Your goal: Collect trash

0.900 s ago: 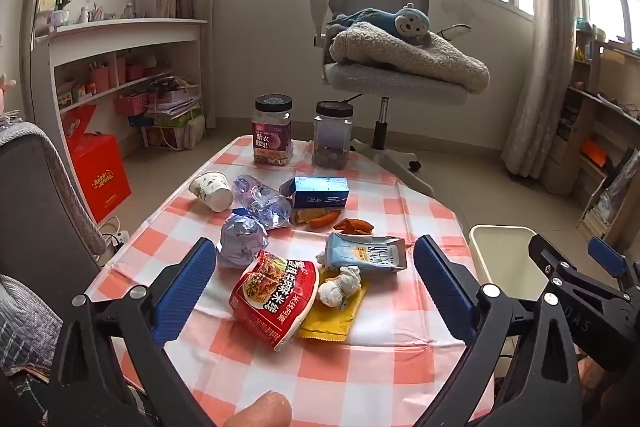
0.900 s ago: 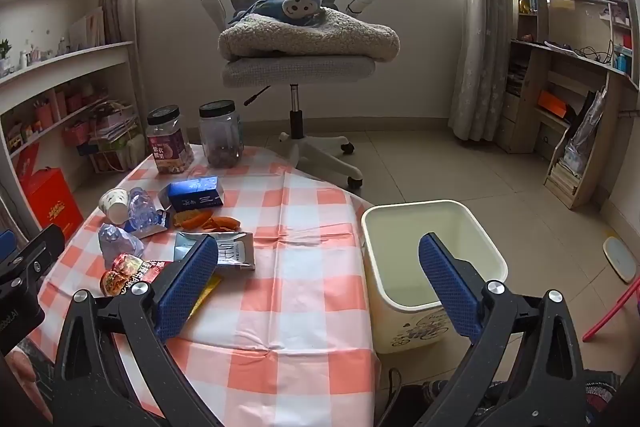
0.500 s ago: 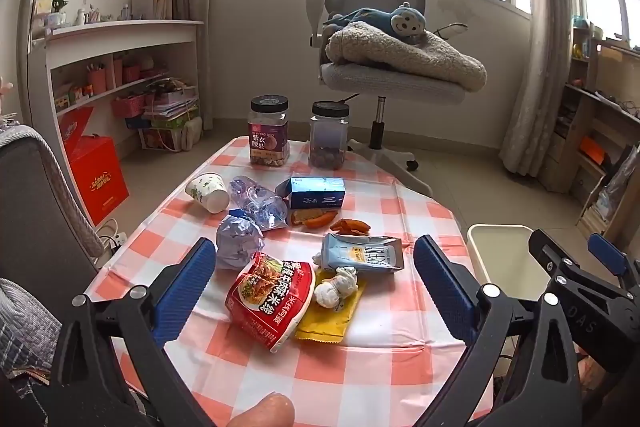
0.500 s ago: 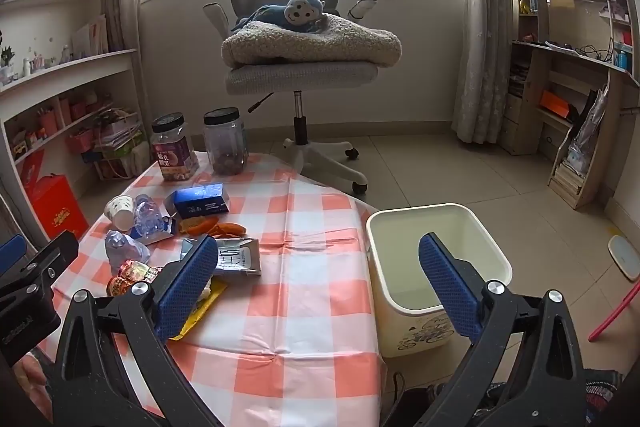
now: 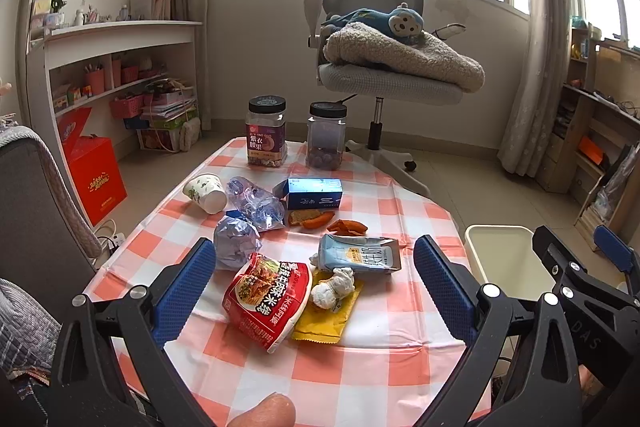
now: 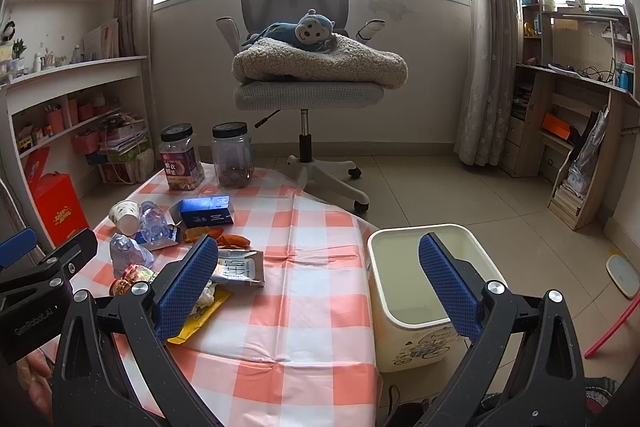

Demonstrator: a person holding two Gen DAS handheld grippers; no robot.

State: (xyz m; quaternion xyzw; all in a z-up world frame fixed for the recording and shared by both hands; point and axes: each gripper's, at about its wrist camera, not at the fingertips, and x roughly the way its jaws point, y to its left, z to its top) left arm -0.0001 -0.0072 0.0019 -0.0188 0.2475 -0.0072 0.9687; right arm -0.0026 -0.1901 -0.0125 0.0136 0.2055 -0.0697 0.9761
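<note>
Trash lies on the red-checked table (image 5: 384, 355): a red snack bag (image 5: 269, 299), a yellow wrapper (image 5: 329, 315) with a white crumpled tissue (image 5: 332, 287) on it, a light-blue milk pouch (image 5: 360, 254), a crumpled silver wrapper (image 5: 235, 241), a crushed plastic bottle (image 5: 256, 202), a paper cup (image 5: 205, 192), a blue box (image 5: 314, 193) and orange peels (image 5: 346, 226). My left gripper (image 5: 314, 290) is open above the near table edge, empty. My right gripper (image 6: 318, 287) is open and empty, between the table and the cream trash bin (image 6: 416, 295).
Two dark-lidded jars (image 5: 266, 131) (image 5: 325, 135) stand at the table's far end. An office chair (image 5: 384, 67) with a blanket and a plush monkey is behind. Shelves stand on the left (image 5: 116, 75) and right. A red box (image 5: 96, 175) sits on the floor.
Both grippers have shifted slightly; the views drifted a little, with the table contents lower and nearer in the right wrist view. Nothing was grasped; jaws stayed open.
</note>
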